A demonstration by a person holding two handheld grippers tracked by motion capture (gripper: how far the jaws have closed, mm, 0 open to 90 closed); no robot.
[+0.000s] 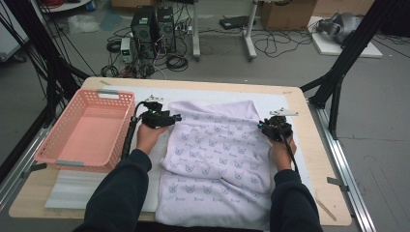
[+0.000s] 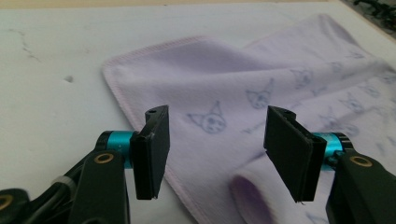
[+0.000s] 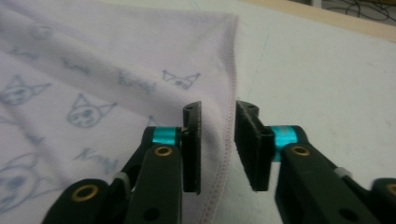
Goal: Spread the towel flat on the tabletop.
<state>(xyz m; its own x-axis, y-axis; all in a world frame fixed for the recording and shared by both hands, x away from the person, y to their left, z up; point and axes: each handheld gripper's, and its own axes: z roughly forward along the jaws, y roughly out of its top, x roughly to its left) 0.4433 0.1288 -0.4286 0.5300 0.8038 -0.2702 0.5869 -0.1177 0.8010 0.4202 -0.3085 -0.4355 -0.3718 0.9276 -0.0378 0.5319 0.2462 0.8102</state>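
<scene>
Pink basket sits at the left of the tabletop, nothing in it. Lilac towel with cat-face print lies flat on the white mat, centre of the tabletop, near edge hanging toward the person.

Left gripper is at the towel's far-left corner, hand low, pointing across the cloth. In the left gripper view its jaws stand spread, towel corner lying beyond and below them, pads not pressing cloth.

Right gripper is at the towel's right edge, forearm coming in from below. In the right gripper view its jaws are part open, the stitched hem running up between them, not pinched.
</scene>
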